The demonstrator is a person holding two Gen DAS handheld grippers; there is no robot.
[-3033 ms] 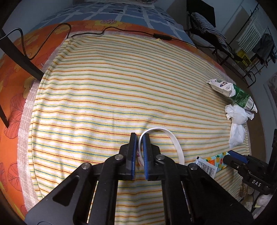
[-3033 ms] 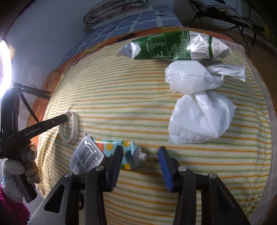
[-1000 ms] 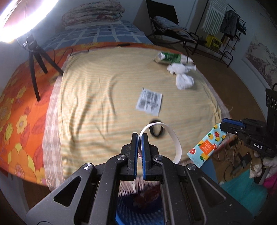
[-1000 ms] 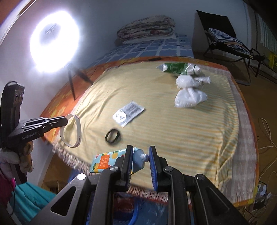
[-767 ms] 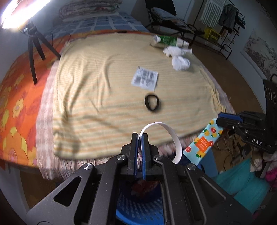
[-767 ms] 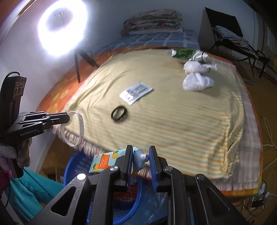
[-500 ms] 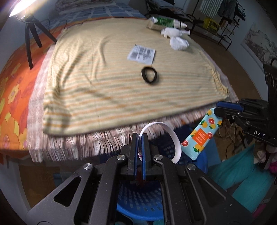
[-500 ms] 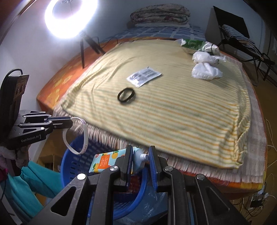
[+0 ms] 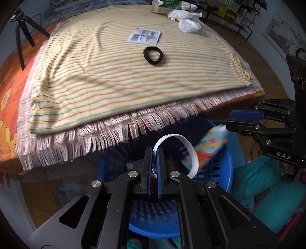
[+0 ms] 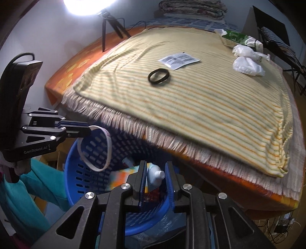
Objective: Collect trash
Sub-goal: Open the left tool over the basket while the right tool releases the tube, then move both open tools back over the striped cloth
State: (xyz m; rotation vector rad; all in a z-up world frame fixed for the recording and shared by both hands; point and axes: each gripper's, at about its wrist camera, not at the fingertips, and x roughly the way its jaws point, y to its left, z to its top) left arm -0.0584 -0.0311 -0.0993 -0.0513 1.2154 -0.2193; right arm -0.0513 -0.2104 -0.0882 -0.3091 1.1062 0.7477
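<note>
Over the blue perforated basket (image 9: 220,178), at 6 o'clock in both views, the left gripper (image 9: 153,159), lettered "GenRobot.AI", is clamped on a white wristband (image 9: 183,147); the right gripper (image 10: 155,170), lettered "DAS", stands with fingers apart around a blurred orange-print tube (image 10: 153,175). Toward 12 o'clock on the striped blanket (image 9: 95,76) lie a black ring (image 9: 153,54), a barcoded wrapper (image 9: 144,36), white bags (image 9: 188,24) and a green packet (image 9: 172,4).

White band (image 9: 188,153), tube (image 9: 209,146) over blue basket (image 9: 220,172)

Home bedroom, striped blanket (image 9: 118,72) on bed (image 9: 9,80)
</note>
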